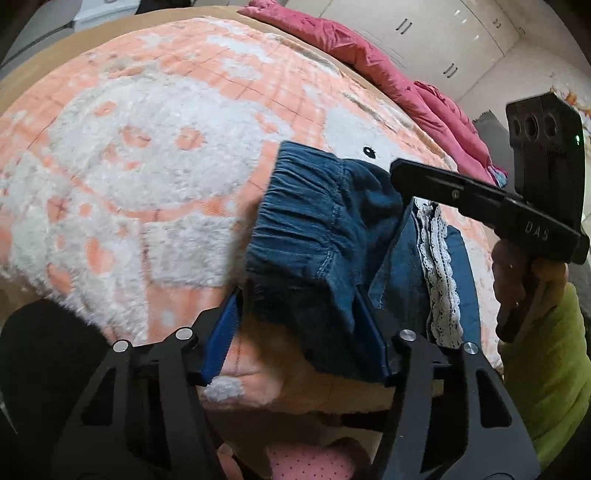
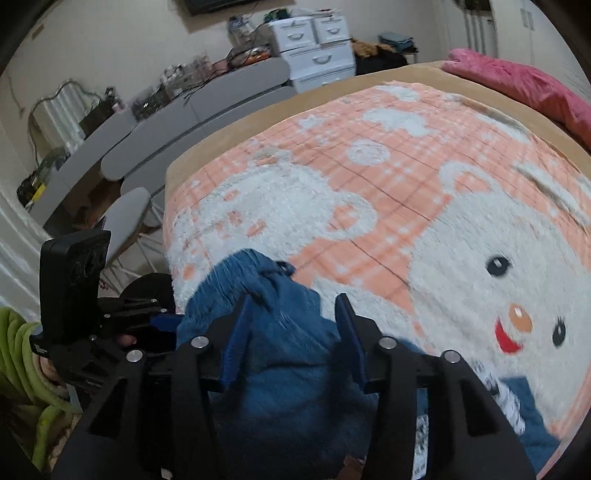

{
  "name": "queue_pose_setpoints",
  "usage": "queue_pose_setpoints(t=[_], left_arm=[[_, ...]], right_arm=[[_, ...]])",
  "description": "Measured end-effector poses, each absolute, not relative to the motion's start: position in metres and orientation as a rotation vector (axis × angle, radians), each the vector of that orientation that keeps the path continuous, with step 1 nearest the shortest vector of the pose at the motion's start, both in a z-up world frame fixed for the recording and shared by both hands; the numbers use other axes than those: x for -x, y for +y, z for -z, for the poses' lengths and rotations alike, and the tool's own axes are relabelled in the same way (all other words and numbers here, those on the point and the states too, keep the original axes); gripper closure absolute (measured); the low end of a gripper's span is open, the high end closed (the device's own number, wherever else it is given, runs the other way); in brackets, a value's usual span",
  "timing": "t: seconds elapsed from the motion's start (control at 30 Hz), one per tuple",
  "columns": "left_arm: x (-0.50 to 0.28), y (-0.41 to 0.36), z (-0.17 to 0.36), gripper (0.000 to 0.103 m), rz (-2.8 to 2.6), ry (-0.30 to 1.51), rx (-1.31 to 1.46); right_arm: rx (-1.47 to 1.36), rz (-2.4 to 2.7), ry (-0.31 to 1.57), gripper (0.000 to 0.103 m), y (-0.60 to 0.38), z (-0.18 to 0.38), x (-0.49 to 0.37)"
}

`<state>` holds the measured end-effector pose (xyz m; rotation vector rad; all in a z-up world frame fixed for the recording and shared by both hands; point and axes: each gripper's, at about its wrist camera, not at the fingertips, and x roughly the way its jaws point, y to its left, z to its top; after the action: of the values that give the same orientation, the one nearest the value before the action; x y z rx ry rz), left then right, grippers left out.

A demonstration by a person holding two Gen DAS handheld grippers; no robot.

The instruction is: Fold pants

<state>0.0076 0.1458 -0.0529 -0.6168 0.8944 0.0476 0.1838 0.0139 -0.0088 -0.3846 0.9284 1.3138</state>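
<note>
The blue pants lie bunched on the orange and white fleece blanket, elastic waistband up, with a white lace trim at their right. My left gripper is open, its blue pads either side of the waistband fold. The right gripper reaches in from the right and touches the top of the pants. In the right wrist view the pants fill the gap between the spread fingers of my right gripper, and the left gripper sits at the pants' left edge.
A pink quilt lies along the far edge of the bed. White wardrobes stand behind. Grey benches and white drawers line the wall left of the bed. A snowman face is on the blanket.
</note>
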Motion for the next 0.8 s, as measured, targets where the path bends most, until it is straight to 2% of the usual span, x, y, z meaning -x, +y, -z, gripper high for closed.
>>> queue_pose_setpoints(t=[0.03, 0.1, 0.13, 0.27, 0.3, 0.33, 0.47, 0.57, 0.8], left_arm=[[-0.005, 0.147, 0.053, 0.04, -0.05, 0.895, 0.63], [-0.001, 0.15, 0.055, 0.039, -0.04, 0.894, 0.66], [0.0, 0.149, 0.055, 0.039, -0.033, 0.895, 0.665], [0.0, 0.139, 0.061, 0.039, 0.012, 0.901, 0.681], [-0.002, 0.136, 0.064, 0.04, 0.028, 0.901, 0.687], [-0.004, 0.134, 0.066, 0.041, 0.033, 0.9, 0.688], [-0.006, 0.134, 0.069, 0.04, 0.029, 0.898, 0.707], [-0.003, 0.138, 0.066, 0.033, 0.037, 0.875, 0.74], [-0.018, 0.118, 0.05, 0.03, 0.131, 0.842, 0.767]], right_arm=[[0.404, -1.317, 0.93, 0.045, 0.021, 0.008, -0.182], [0.461, -1.334, 0.952, 0.04, 0.041, 0.011, -0.179], [0.482, -1.336, 0.966, 0.034, 0.049, 0.014, -0.178], [0.515, -1.361, 1.096, 0.033, 0.078, 0.034, -0.182], [0.518, -1.356, 1.122, 0.037, 0.083, 0.041, -0.183], [0.526, -1.345, 1.138, 0.058, 0.086, 0.046, -0.183], [0.516, -1.344, 1.124, 0.073, 0.079, 0.049, -0.177], [0.398, -1.377, 1.096, 0.075, 0.055, 0.031, -0.183], [0.207, -1.444, 0.961, 0.075, -0.015, -0.007, -0.194]])
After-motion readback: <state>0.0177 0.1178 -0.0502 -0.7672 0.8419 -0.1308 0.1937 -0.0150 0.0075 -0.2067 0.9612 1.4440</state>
